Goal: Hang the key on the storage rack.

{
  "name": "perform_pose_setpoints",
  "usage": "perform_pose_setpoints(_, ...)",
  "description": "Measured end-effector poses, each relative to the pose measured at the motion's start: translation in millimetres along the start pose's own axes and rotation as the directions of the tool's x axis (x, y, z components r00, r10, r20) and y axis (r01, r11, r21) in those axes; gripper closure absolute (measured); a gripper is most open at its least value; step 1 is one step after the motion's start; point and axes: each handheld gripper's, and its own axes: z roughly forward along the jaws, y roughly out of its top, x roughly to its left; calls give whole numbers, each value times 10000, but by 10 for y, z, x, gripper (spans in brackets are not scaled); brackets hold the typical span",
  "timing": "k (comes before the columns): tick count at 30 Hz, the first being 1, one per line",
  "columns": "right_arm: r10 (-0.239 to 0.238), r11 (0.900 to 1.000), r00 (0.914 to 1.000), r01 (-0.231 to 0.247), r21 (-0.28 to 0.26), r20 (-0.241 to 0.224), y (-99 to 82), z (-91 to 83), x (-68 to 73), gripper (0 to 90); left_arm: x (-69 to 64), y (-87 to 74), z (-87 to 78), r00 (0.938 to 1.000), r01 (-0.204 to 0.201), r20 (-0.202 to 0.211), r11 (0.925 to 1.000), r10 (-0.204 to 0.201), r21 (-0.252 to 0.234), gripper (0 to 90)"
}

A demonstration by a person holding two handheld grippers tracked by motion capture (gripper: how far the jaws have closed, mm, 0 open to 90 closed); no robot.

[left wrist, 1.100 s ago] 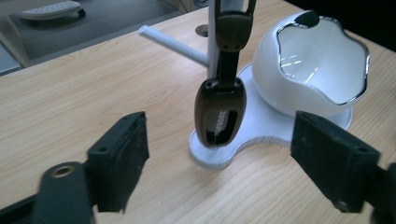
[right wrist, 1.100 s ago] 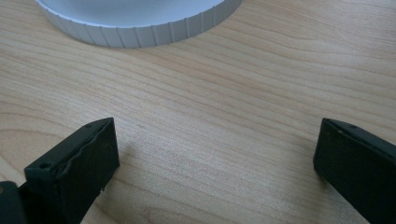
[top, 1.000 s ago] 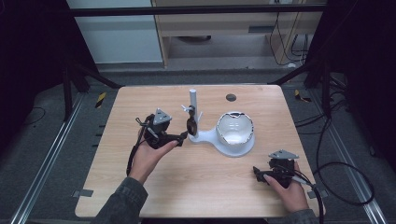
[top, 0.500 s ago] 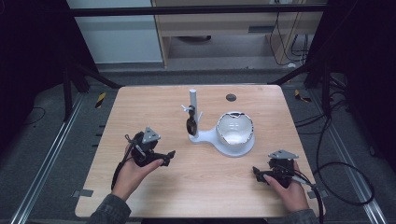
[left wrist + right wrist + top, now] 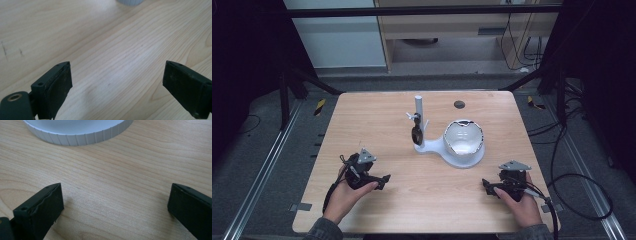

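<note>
Resting on the table, both tools, left tool and right tool, are gaping empty; the white stand is lying ahead between them, right tool nearer its base

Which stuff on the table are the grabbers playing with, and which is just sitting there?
In the job: white plastic stand with upright post, black clip hanging on it, shiny round bowl, left gripper, right gripper.
Just there: dark round hole in table.
</note>
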Motion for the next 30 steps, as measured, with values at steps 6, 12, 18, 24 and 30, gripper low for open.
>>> perform_pose_setpoints(6,-8,10000,10000,8,-7,20,-1,-2,3,7,163,-128,17,9985,552,13,9980,-553,319,73)
perform_pose_setpoints(12,38,10000,10000,-38,7,2,-1,-5,9,7,284,-237,18,9964,833,-192,9954,-825,463,66)
perform_pose_setpoints(18,64,10000,10000,-64,17,-19,-1,-8,12,7,453,-342,8,9893,1425,-379,9891,-1411,364,66)
perform_pose_setpoints(24,67,10000,10000,-67,19,-24,-1,-8,14,7,576,-418,25,9824,1754,-702,9840,-1729,301,72)
perform_pose_setpoints(30,6,10000,10000,-6,1,-9,-2,-4,11,6,618,-434,106,9794,1927,-651,9810,-1909,218,71)
